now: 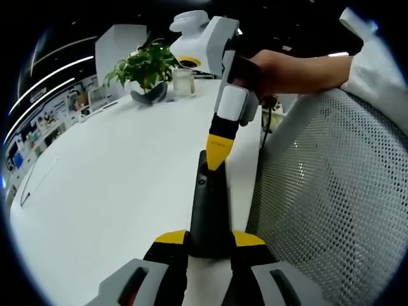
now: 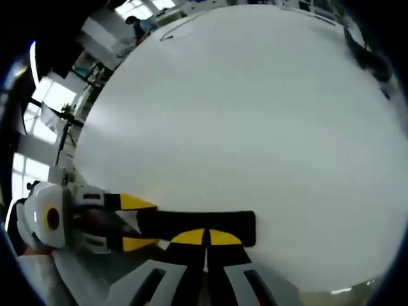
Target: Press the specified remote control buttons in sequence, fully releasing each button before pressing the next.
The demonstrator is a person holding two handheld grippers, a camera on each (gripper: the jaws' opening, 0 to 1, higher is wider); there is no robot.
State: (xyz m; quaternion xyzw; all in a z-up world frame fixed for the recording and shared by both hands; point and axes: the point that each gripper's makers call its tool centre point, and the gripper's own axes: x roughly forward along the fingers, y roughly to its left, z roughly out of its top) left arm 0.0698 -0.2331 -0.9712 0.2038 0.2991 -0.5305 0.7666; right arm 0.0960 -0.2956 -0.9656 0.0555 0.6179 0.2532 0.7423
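Observation:
A black remote control (image 1: pixel 207 204) lies lengthwise over the white table (image 1: pixel 115 166), near its edge. My left gripper (image 1: pixel 209 238) is shut on the remote's near end, one yellow-tipped jaw on each side. From above, a hand (image 1: pixel 287 70) brings in my right gripper (image 1: pixel 217 153); its yellow tips are together and rest on the remote's far end. In the right gripper view, my right gripper (image 2: pixel 205 237) is shut with its tips on the remote (image 2: pixel 217 220). There my left gripper (image 2: pixel 132 222) clamps the remote from the left.
A potted plant (image 1: pixel 143 67) and a glass cup (image 1: pixel 183 81) stand at the far side of the table. A grey mesh chair back (image 1: pixel 331 191) rises close on the right. A wide bare stretch of table (image 2: pixel 242 115) lies beyond the remote.

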